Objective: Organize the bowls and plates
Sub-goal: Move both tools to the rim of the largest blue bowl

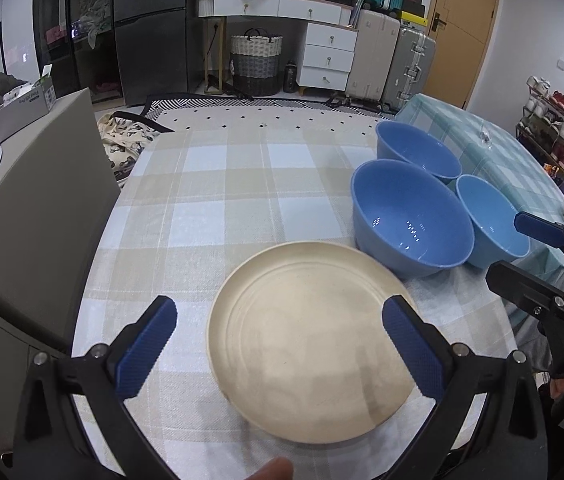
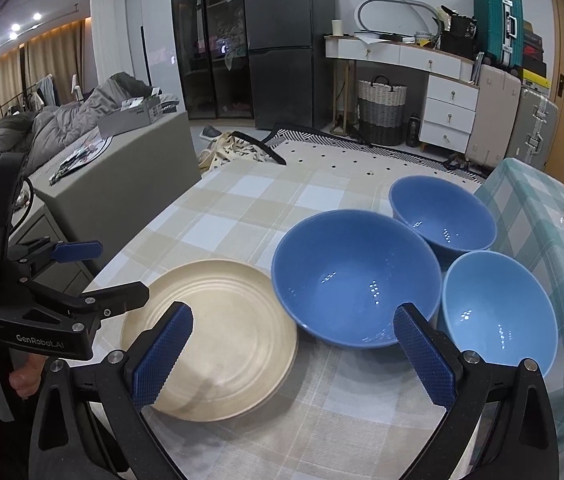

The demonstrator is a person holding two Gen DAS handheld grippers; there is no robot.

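Both grippers hang over the checked tabletop [image 1: 217, 184] with nothing picked up yet. The left gripper [image 1: 279, 340] has its fingers spread wide, one on either side of the cream plate [image 1: 306, 344], which lies flat at the near edge. The right gripper [image 2: 292, 354] is just as wide apart, empty, aimed at the big bowl [image 2: 356, 276], whose rim sits just beside the plate's right edge. Two smaller blue bowls crowd in close: the far bowl [image 2: 444, 216] behind it, and the pale bowl [image 2: 498, 312] to the right. So this looks like the opening step, choosing what to lift first. Nesting the bowls seems the likely plan: the next move calls for the right fingers to drop over a small bowl's rim and pinch it, then carry it into the big one, while the left keeps off the plate.
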